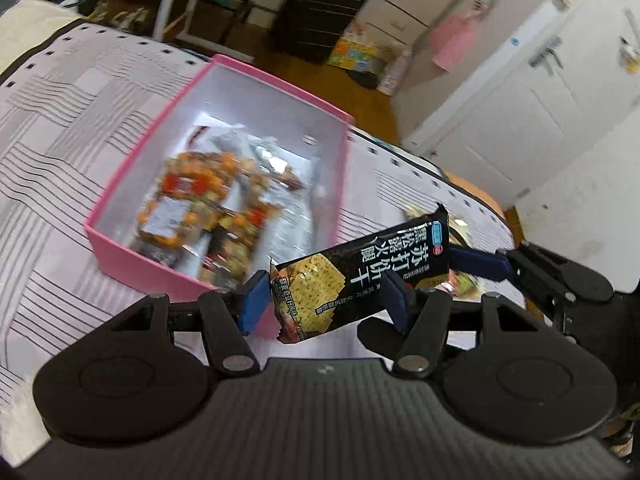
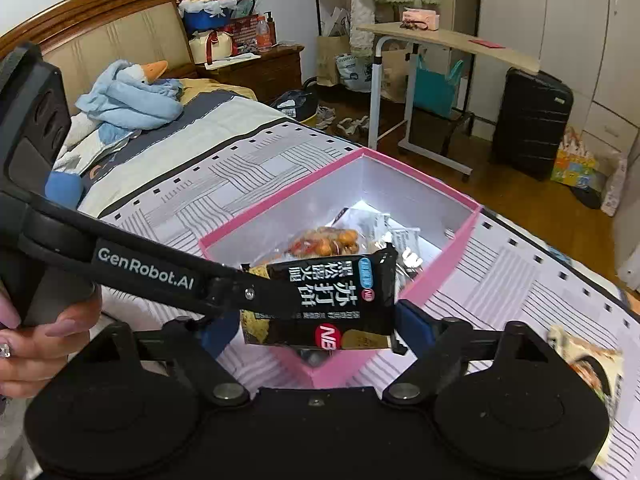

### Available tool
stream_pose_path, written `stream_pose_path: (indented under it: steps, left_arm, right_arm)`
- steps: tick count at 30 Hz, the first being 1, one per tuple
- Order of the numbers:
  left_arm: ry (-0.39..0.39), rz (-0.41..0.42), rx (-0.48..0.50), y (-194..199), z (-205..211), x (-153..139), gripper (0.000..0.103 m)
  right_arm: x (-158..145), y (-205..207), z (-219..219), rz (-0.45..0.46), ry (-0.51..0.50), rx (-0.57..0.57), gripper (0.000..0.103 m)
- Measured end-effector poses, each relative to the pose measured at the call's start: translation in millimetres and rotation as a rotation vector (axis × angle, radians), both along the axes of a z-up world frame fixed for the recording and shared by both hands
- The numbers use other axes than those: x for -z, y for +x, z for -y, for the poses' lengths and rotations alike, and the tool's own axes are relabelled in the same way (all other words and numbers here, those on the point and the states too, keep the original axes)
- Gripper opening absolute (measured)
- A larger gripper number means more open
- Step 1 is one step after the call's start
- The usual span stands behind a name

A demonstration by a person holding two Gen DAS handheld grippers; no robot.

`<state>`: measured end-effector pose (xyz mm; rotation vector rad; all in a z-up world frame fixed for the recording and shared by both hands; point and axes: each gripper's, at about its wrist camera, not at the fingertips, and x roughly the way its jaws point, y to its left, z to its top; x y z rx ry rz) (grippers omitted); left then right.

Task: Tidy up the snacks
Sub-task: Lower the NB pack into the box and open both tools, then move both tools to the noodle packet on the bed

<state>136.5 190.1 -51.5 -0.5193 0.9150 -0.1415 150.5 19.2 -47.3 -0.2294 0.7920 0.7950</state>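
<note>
Dropping onto the bedspread (image 2: 248, 168) rather than into the pink box (image 2: 420, 200) is my worry: the cracker packet (image 1: 360, 276) hangs in the air just short of the box's near corner. In the left wrist view its long axis slants from low near me up to the right, label end highest. My left gripper (image 1: 324, 300) clamps its lower half. The right gripper (image 2: 316, 332) straddles the upper end, and I cannot tell whether those pads bite. Releasing early loses it.
</note>
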Motion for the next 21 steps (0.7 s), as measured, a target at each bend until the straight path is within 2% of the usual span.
stream_pose_path:
  steps: [8, 13, 17, 21]
  left_arm:
    - [0.06, -0.102, -0.084, 45, -35, 32, 0.058]
    - [0.081, -0.145, -0.112, 59, -46, 47, 0.058]
    - [0.143, -0.145, -0.139, 61, -43, 49, 0.06]
    - [0.167, -0.138, -0.135, 53, -35, 43, 0.06]
  right_arm:
    - [44, 47, -44, -0.06, 0.004, -0.059, 0.086]
    - [64, 63, -51, -0.071, 0.004, -0.071, 0.086]
    - [60, 51, -46, -0.007, -0.03, -0.08, 0.086]
    - [42, 38, -31, 0.027, -0.039, -0.073, 0.086]
